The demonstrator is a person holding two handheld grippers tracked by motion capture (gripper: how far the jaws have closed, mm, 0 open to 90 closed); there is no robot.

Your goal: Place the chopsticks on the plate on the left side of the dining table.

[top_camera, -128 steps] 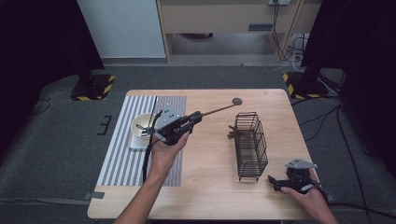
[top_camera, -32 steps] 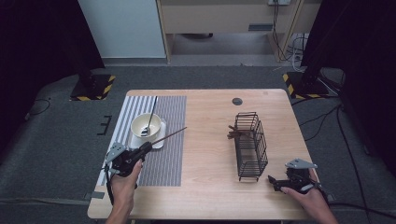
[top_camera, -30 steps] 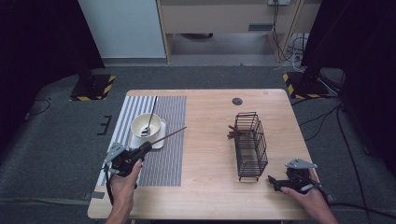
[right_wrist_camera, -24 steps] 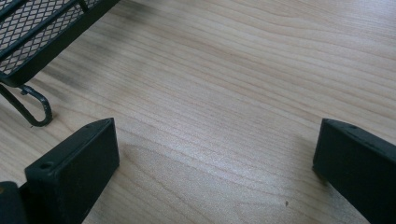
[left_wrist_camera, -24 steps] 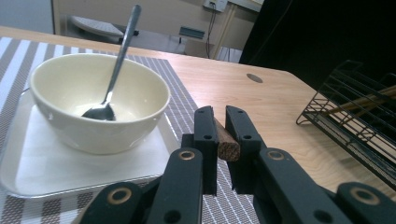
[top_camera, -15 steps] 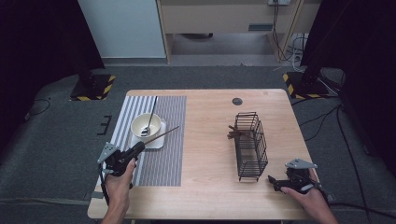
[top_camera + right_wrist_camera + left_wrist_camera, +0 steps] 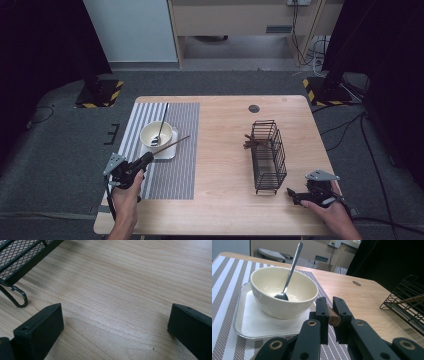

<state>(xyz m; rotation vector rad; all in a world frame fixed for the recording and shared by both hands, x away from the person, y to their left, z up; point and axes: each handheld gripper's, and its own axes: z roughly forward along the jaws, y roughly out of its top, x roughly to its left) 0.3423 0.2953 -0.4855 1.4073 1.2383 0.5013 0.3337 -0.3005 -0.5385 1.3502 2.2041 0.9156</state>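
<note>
The left gripper (image 7: 146,159) has its jaws clamped tight on the butt end of a brown chopstick (image 7: 172,144); in its own view the stick's cut end (image 7: 334,319) sits pinched right between the two black pads; the shaft runs forward and away from the gripper, its far tip over the striped placemat (image 7: 175,165) just past the bowl. Straight ahead of those jaws, just beside the stick, sits a cream bowl (image 7: 283,293) on a square white tray (image 7: 247,325); inside the bowl leans a metal spoon (image 7: 289,275), its head down on the bottom and its handle up over the far rim. Over on the other side, the right gripper (image 7: 291,194) lies low on the wooden table (image 7: 225,130), jaws spread wide with bare wood between them; just ahead of it stands a black wire basket (image 7: 267,155) with more brown sticks (image 7: 252,143) poking out of its far end.
</note>
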